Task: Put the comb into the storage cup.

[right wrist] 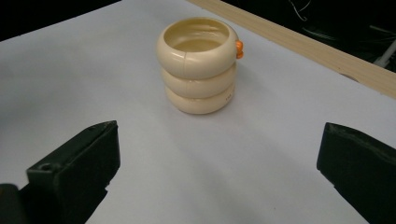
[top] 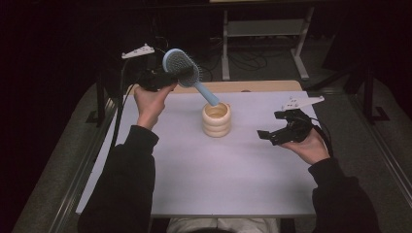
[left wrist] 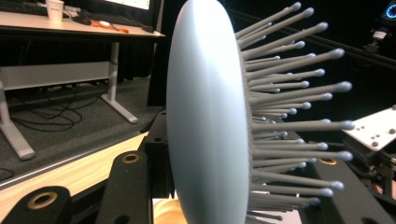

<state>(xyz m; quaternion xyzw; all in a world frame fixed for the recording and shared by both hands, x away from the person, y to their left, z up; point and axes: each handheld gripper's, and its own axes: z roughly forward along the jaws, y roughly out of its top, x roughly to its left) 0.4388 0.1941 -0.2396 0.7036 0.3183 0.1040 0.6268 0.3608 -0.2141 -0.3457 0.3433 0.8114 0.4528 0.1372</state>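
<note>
A pale blue hairbrush [top: 184,70] with grey bristles is held up over the table's far left, and its handle slants down to the rim of a cream ribbed cup [top: 216,119]. My left gripper [top: 180,74] is shut on the brush head; in the left gripper view the brush head [left wrist: 210,116] stands edge-on between the two black jaws. My right gripper [top: 266,136] hovers open to the right of the cup and points toward it. In the right gripper view the cup [right wrist: 198,65] stands upright ahead, apart from the spread jaws, with a small orange knob on its side.
The white table top [top: 214,174] ends at a wooden strip [top: 243,86] along its far edge. A metal desk frame [top: 265,39] and loose cables stand on the dark floor behind. Dark sleeves come in from the bottom.
</note>
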